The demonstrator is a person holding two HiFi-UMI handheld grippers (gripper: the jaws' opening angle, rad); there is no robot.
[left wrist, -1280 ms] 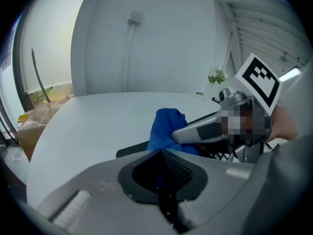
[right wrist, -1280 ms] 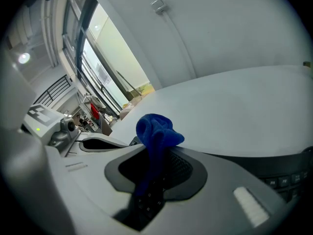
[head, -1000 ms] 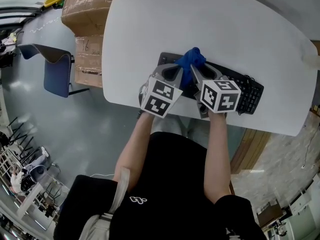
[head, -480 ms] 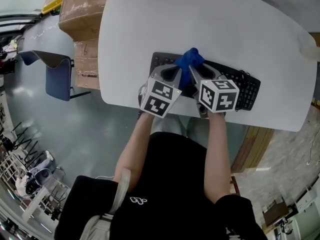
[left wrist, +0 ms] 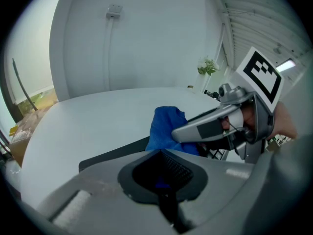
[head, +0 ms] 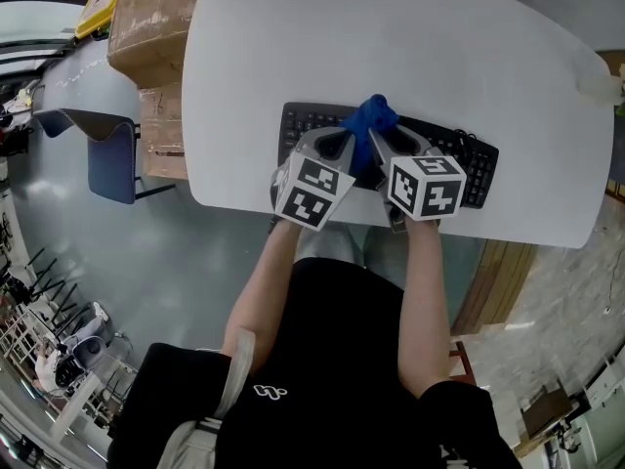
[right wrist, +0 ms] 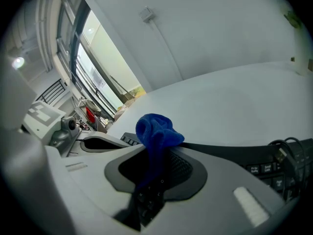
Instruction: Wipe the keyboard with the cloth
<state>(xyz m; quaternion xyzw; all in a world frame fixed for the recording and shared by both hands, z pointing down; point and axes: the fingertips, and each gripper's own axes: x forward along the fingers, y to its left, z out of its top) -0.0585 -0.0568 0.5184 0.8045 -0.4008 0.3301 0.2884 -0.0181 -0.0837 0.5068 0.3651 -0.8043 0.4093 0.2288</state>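
On the far left, off the table [head: 391,37], stand brown boxes [head: 146,27] and a blue chair [head: 107,154], well away from the job. The black keyboard [head: 303,123] lies on the table near the person, its long side running left to right.

The left gripper [left wrist: 164,177] has its jaws pressed together, and a small bit of blue shows between them, so it seems to pinch the cloth [head: 372,123]. The cloth is a blue bunch on the middle of the keyboard, right at the tips of both grippers.

The right gripper [right wrist: 154,180] is clamped on the cloth too, and the blue runs down between its jaws.

Keys lie on both sides, so the wipe likely goes sideways. A cable [right wrist: 288,151] at the right end might snag.
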